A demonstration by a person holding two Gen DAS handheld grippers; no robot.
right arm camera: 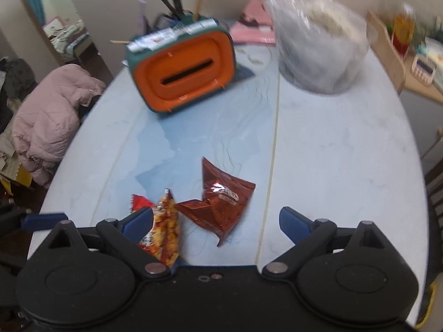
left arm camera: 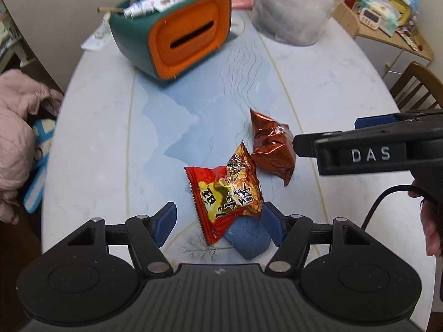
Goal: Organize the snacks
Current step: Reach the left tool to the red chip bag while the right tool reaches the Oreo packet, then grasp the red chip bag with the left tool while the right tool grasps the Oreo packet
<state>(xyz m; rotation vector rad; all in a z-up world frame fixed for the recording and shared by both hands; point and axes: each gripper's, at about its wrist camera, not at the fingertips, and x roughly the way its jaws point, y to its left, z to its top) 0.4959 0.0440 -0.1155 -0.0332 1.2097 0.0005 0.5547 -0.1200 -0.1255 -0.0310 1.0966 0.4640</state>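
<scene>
Our left gripper (left arm camera: 221, 218) and right gripper (right arm camera: 216, 221) both stand apart, clamping nothing. The red-and-yellow snack packet (left arm camera: 228, 193) and the brown foil packet (left arm camera: 272, 146) lie touching at centre frame on the table (left arm camera: 346, 88).

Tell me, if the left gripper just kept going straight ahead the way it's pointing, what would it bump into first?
Most likely the red and yellow snack packet, which lies right ahead between the open fingers of the left gripper. The dark red foil packet lies just beyond, slightly right. Depth is hard to judge here.

Soft indoor light, blurred fisheye edges
</scene>
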